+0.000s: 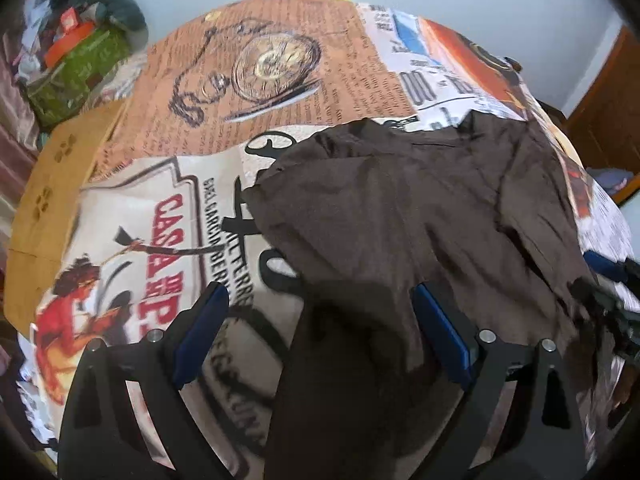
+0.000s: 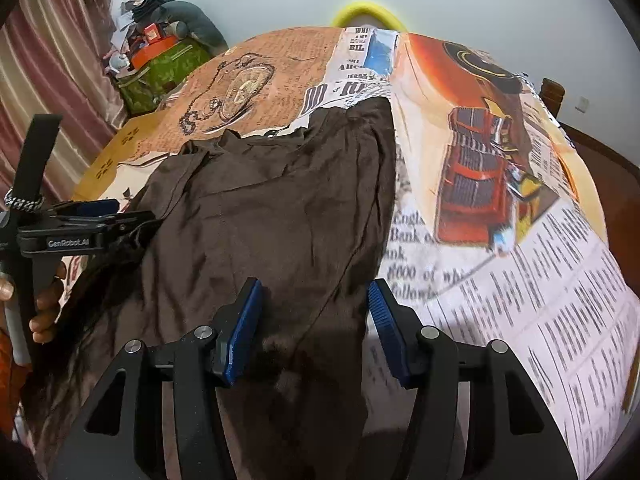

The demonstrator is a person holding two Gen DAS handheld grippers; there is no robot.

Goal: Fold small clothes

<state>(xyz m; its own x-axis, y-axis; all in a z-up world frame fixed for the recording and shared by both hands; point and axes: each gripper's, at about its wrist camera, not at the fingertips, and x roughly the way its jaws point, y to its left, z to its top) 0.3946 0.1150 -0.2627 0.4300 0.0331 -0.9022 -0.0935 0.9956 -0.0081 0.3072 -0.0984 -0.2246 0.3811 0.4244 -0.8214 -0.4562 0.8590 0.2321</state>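
Left wrist view: left gripper (image 1: 320, 320) is spread wide, empty, over the crumpled dark brown cloth garment (image 1: 420, 208)'s near-left edge. Right wrist view: right gripper (image 2: 314, 312) gapes half-wide astride its near hem, nothing pinched; garment (image 2: 272, 208) runs lengthwise away across the newspaper-print tablecloth (image 2: 500, 300).

Crumpled dark brown cloth garment (image 2: 272, 208) spread on newspaper-print tablecloth (image 2: 500, 280), near edge straddled by parted blue-padded right gripper (image 2: 316, 300)
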